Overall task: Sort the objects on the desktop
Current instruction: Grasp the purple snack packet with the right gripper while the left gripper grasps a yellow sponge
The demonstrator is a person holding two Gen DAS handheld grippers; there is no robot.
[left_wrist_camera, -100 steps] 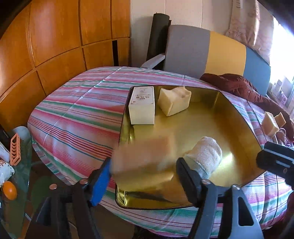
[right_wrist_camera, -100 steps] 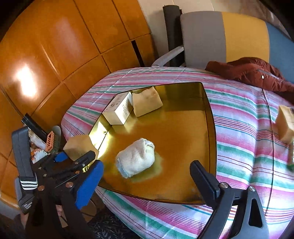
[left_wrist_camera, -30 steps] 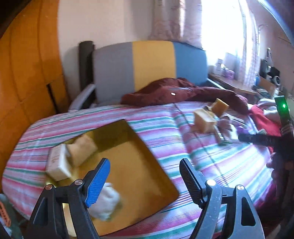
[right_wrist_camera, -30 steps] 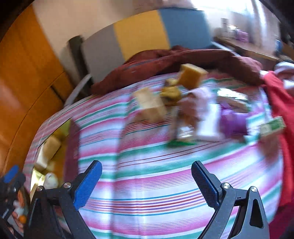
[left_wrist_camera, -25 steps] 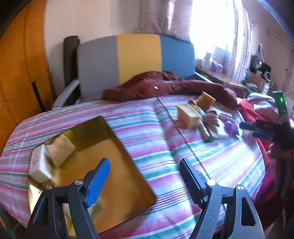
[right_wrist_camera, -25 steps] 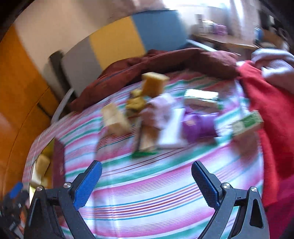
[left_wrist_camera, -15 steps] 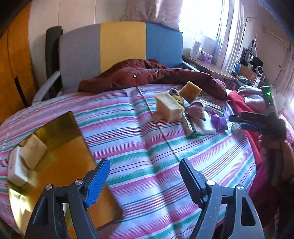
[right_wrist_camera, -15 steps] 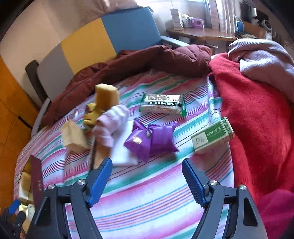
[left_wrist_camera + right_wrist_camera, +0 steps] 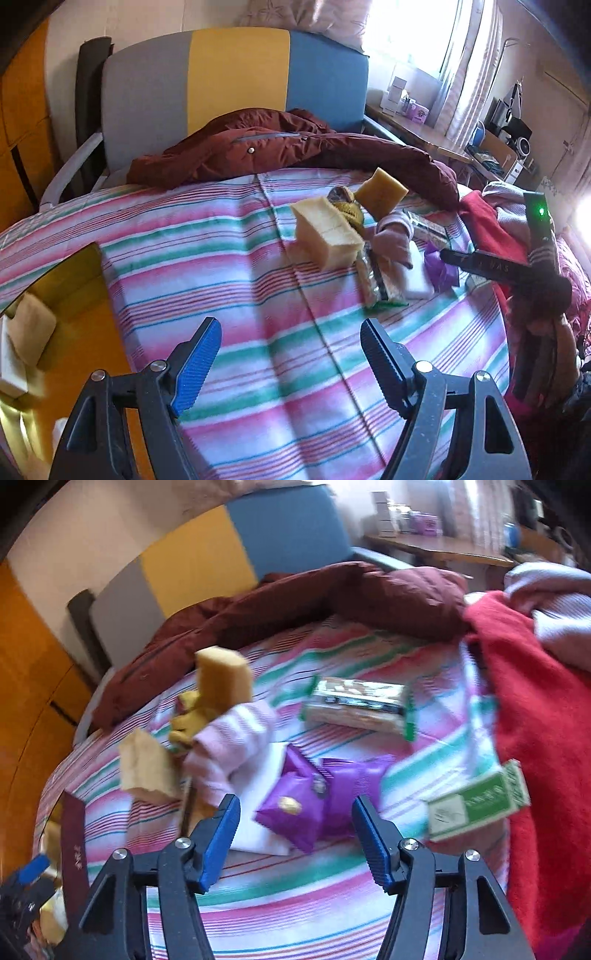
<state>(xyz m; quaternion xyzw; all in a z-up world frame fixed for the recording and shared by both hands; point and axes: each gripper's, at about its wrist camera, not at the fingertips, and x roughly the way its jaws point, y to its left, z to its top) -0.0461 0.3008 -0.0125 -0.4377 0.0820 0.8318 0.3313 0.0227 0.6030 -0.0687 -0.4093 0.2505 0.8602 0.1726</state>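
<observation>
Progress: partial, judged roughly a third done or less

- Already sorted: a white box (image 9: 11,365) and a pale sponge piece (image 9: 31,328) inside the gold tray (image 9: 74,280), well apart from the pink roll (image 9: 393,238), far to its left in the left wrist view. More possibly in the tray at the frame edge; too cropped to tell.
- Left to sort, all clustered at the pink roll on the striped bench cover (image 9: 240,258):
  - pale sponge block (image 9: 325,232) just beside it on the tray side
  - yellow sponge (image 9: 382,190) just behind it, leaning
  - crumpled yellow-green wrapper (image 9: 192,712) between those two sponges
  - long snack bar (image 9: 373,284) and flat white pad (image 9: 266,834) partly under the roll
  - purple packets (image 9: 325,797) touching the pad on the side away from the tray
  - silver-and-green packet (image 9: 358,701) and green box (image 9: 476,808) further out, near but apart
- Left tool (image 9: 290,332): released, nothing between the pads, hovering over bare cover between tray and pink roll.
- Right tool (image 9: 295,805): jaws just closing, partway in, not clamped. Purple packets framed between the pads, no pad contact seen; judged the next pick.

Edges and room:
- Wide bare strip of cover between tray and pink roll; good carry lane.
- Maroon jacket (image 9: 295,147) crowding the far bench edge right behind the roll.
- Red garment (image 9: 535,738) touching or nearly touching the green box; snag risk there.
- Near tray corner at the bench edge; little margin for a low approach
</observation>
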